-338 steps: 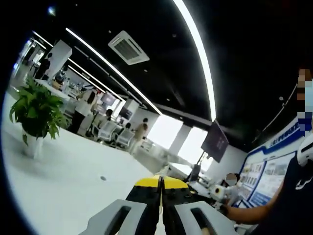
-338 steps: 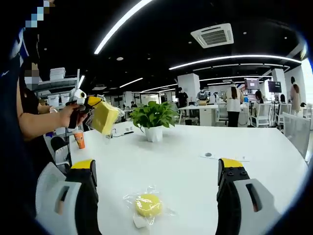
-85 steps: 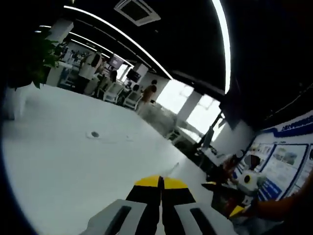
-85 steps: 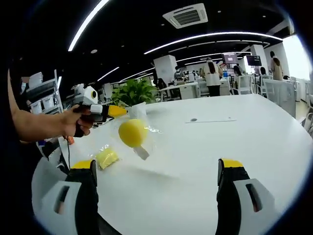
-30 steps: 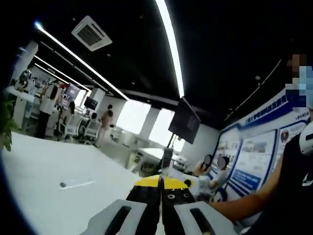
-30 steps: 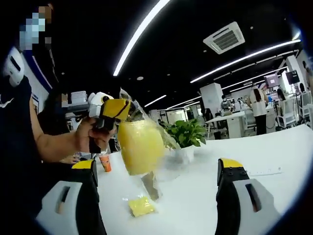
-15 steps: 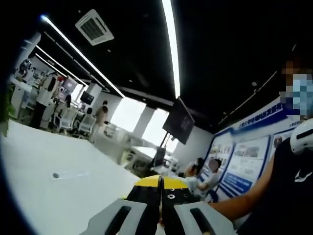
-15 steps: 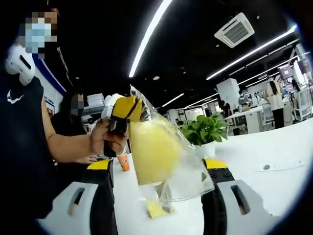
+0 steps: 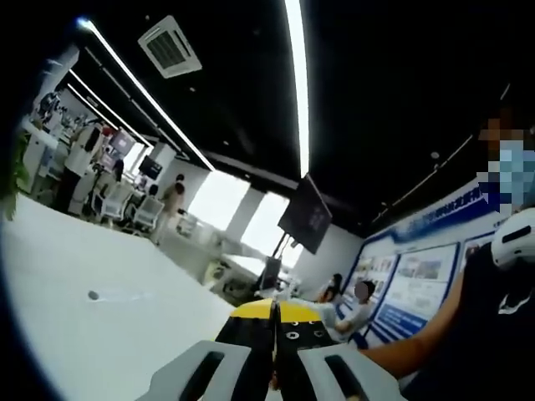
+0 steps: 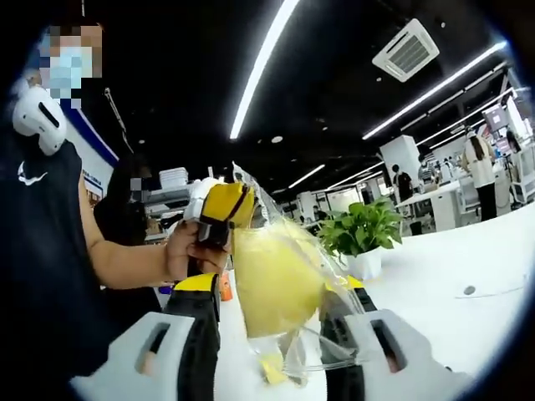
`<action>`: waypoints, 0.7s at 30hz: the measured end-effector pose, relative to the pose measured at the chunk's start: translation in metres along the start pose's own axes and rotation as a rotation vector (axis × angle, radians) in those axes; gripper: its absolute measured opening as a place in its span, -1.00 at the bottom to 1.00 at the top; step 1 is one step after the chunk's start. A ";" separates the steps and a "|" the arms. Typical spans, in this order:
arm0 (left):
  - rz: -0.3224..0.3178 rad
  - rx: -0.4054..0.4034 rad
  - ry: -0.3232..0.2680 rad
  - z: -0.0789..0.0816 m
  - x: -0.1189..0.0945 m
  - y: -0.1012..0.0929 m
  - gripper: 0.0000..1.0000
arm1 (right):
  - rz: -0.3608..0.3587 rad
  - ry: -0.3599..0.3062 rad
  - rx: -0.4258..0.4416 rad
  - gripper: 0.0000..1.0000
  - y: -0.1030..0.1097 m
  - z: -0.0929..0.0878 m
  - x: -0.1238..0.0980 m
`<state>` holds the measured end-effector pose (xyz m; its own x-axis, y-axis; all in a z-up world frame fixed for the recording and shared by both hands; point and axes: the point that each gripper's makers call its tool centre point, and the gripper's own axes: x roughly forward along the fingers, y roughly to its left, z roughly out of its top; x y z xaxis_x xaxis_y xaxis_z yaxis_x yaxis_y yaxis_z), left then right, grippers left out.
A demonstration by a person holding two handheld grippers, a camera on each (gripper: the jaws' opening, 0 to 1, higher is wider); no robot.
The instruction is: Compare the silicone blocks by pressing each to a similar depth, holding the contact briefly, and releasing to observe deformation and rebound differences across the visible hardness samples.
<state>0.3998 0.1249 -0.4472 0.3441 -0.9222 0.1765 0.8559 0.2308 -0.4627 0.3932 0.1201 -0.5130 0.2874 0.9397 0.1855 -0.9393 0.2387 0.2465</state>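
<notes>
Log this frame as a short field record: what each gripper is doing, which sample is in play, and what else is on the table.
left gripper: shut on the top of the clear bag, holding it up in the air
right gripper: jaws closed in on either side of the round yellow sample
packaging: clear bag around the sample
second sample: small yellow block lying on the white table
background: potted plant

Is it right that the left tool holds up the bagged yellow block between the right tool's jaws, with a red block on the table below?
Not quite: the block on the table is yellow, not red, as the right gripper view shows. The left tool does hold up the bagged yellow block between the right tool's jaws.
</notes>
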 end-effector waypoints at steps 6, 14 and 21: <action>0.008 -0.009 0.002 -0.005 -0.003 0.003 -1.00 | 0.029 0.046 0.021 -0.52 0.005 -0.007 -0.002; 0.042 0.050 0.028 -0.012 -0.009 0.011 -1.00 | 0.019 0.142 0.055 -0.70 0.004 -0.017 -0.002; 0.078 0.129 0.078 -0.022 -0.011 0.017 -1.00 | -0.010 0.227 0.048 -0.81 0.001 -0.026 -0.005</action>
<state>0.4022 0.1319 -0.4759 0.3845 -0.9202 0.0738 0.8719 0.3357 -0.3564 0.3860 0.1219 -0.5384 0.2417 0.9697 -0.0344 -0.9251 0.2410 0.2934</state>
